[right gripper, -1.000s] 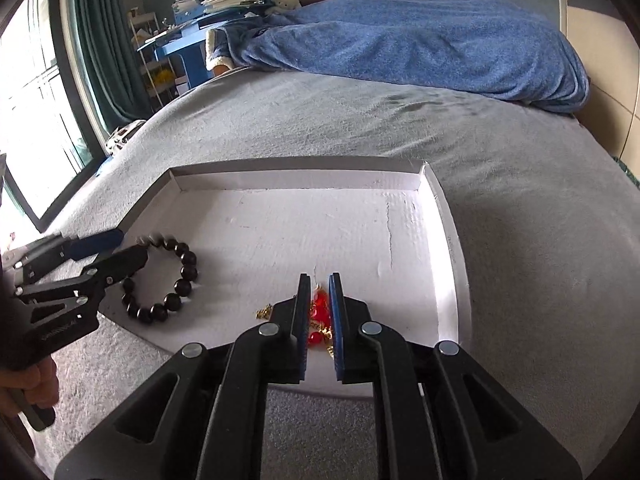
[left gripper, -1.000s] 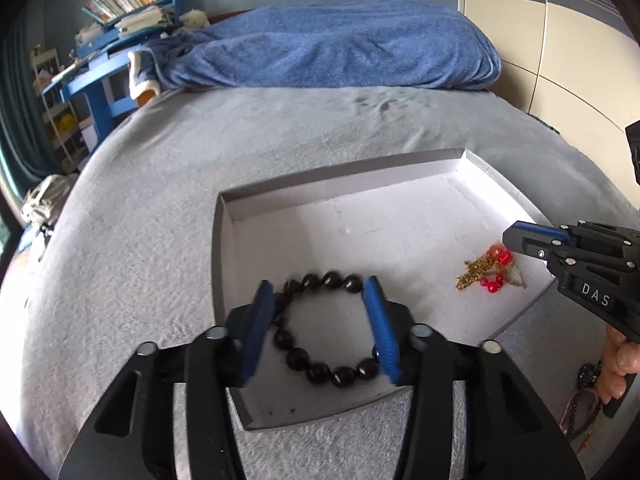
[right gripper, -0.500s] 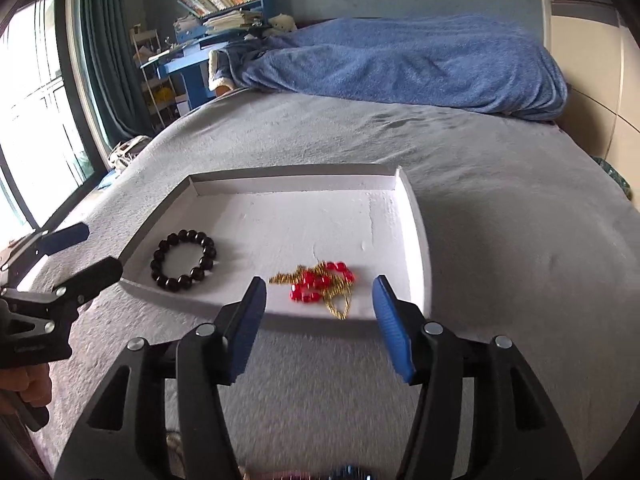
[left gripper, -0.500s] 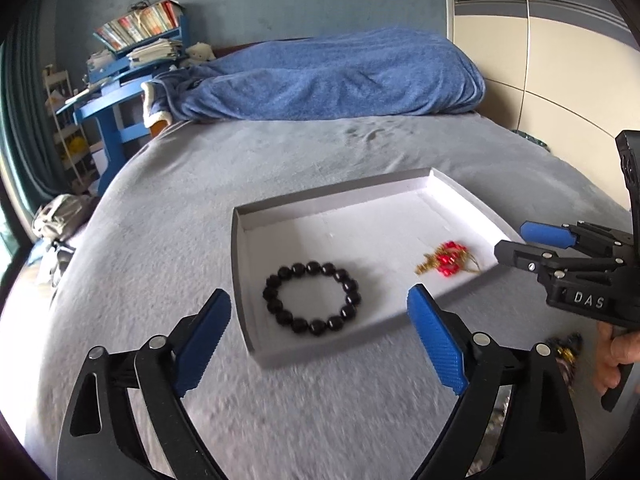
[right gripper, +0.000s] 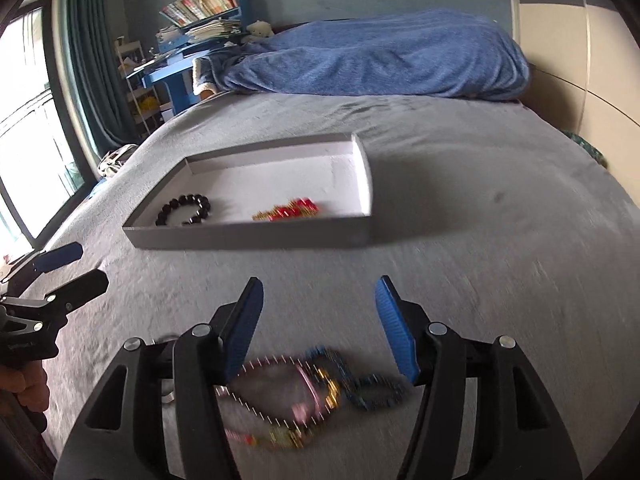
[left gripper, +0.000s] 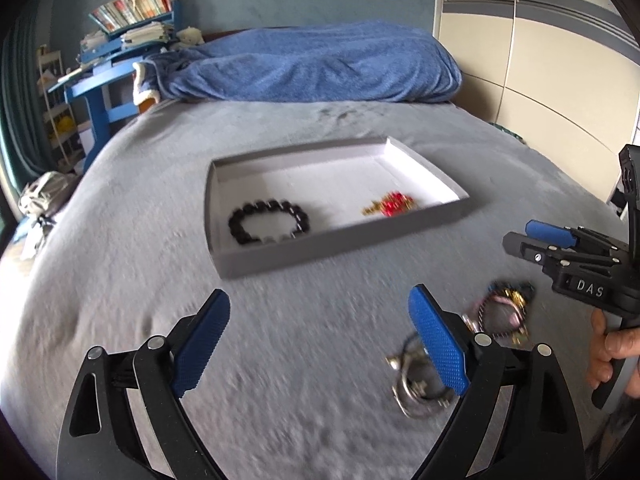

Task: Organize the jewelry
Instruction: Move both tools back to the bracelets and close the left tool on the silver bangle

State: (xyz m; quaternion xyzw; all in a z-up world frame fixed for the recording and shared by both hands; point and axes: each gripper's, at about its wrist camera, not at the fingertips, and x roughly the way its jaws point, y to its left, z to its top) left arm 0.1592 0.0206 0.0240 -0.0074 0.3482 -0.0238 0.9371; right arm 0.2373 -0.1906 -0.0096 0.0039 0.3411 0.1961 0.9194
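A grey tray [left gripper: 344,245] [right gripper: 248,238] lies on the bed. In it are a black bead bracelet [left gripper: 268,221] [right gripper: 185,211] and a red and gold piece [left gripper: 389,209] [right gripper: 289,213]. My left gripper [left gripper: 320,340] is open and empty, pulled back from the tray; it also shows in the right wrist view [right gripper: 70,268]. A silver chain [left gripper: 416,388] lies by its right finger. My right gripper [right gripper: 318,328] is open and empty above a pink, gold and blue tangle of jewelry [right gripper: 316,392] [left gripper: 502,312]. It shows at the right in the left wrist view [left gripper: 532,236].
The bed has a grey cover [left gripper: 160,200]. A blue blanket [left gripper: 312,68] is heaped at its far end. A blue desk with books [left gripper: 116,60] stands at the back left. A window with curtains [right gripper: 48,120] is at the left.
Both grippers let go of the bracelet and the red and gold piece in the tray, opened wide and pulled back. Loose jewelry on the bed has come into view.
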